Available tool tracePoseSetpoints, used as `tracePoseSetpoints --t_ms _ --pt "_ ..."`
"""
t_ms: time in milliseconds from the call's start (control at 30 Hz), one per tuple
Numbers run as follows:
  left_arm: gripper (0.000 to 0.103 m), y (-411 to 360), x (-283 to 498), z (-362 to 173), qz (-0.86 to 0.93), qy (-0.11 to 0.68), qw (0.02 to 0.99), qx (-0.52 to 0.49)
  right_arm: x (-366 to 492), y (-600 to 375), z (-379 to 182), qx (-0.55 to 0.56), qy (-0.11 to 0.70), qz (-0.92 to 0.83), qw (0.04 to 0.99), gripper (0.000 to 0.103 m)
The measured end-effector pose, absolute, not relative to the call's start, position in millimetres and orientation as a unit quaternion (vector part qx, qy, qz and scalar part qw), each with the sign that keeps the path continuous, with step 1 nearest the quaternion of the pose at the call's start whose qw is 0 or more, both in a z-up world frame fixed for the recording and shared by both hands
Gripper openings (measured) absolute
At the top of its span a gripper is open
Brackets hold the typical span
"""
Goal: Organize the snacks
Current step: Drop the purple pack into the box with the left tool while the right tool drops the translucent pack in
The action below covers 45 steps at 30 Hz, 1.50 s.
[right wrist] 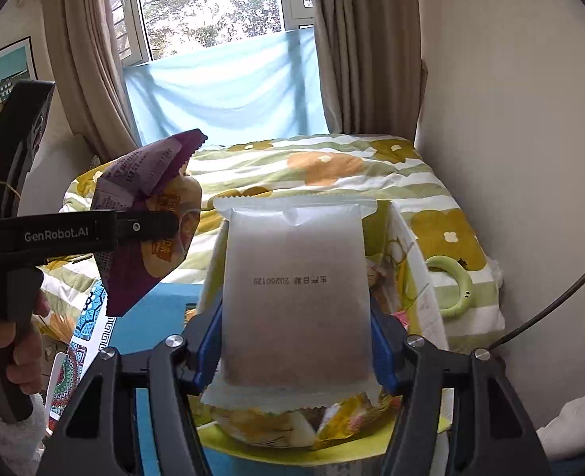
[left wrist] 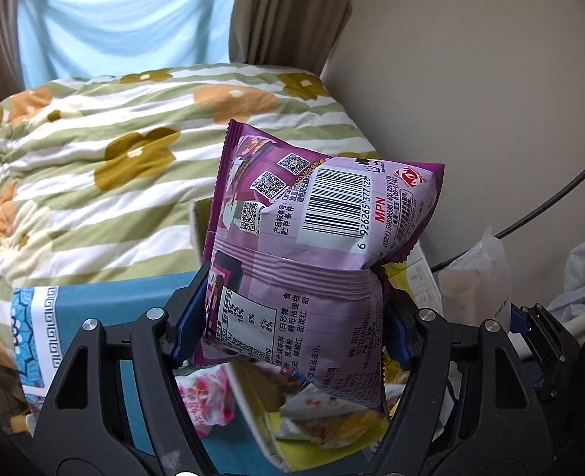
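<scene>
The left gripper (left wrist: 292, 317) is partly closed, its blue pads (left wrist: 191, 317) pressing both sides of a puffy purple packet (left wrist: 312, 238) — the printed back with its barcode faces the left wrist camera, and the packet is lifted clear of everything below. In the right wrist view the same packet (right wrist: 149, 214) shows at the left, pinched in the black finger (right wrist: 94, 230) marked GenRobot.AI, with the person's hand (right wrist: 18, 341) on the grip.

The right gripper (right wrist: 296, 341) is likewise half closed on a frosted white packet (right wrist: 296, 293), held upright by its lower half, a printed date line across its middle — it too hangs in the air.

Under both packets stands an open box (right wrist: 423, 289) with yellow-green insides, other wrapped snacks (right wrist: 276, 424) lying in it. The box rests on a blue surface (right wrist: 169, 309) with a patterned edge. Just behind is a bed with a green-striped flowered quilt (left wrist: 94, 139), a green ring (right wrist: 455, 285) lying on it near the box. Beyond are beige curtains (right wrist: 348, 47), a pale blue cloth (right wrist: 229, 91) hung across the window (right wrist: 213, 0), and a plain wall (left wrist: 470, 59) at the right.
</scene>
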<state>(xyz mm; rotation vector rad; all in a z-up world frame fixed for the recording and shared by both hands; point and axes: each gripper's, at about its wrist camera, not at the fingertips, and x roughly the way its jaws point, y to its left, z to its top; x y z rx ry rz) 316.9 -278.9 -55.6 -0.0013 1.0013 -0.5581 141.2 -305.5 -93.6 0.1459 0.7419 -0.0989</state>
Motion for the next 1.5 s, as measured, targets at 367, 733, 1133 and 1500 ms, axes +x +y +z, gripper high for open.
tracePoseSetpoints --t_ms 367,733,1133,1500 --pt "0.096 -381.7 349.5 -87.7 -0.245 0.509 0.825 0.003 149.6 -397.0 -115.3 0.093 0.394 -0.040 0.913 0.058" --pt "0.096 -308.4 318.3 -88.1 -0.191 0.508 0.840 0.000 161.1 -403.8 -117.2 0.098 0.396 -0.011 0.913 0.058" --pt "0.096 -220.4 288.5 -98.1 -0.123 0.525 0.841 -0.057 195.3 -352.9 -105.7 0.078 0.392 0.074 0.914 0.058" --pt "0.096 -173.6 263.7 -106.4 -0.071 0.526 0.843 -0.087 215.6 -313.4 -137.1 0.087 0.434 0.135 0.886 0.058"
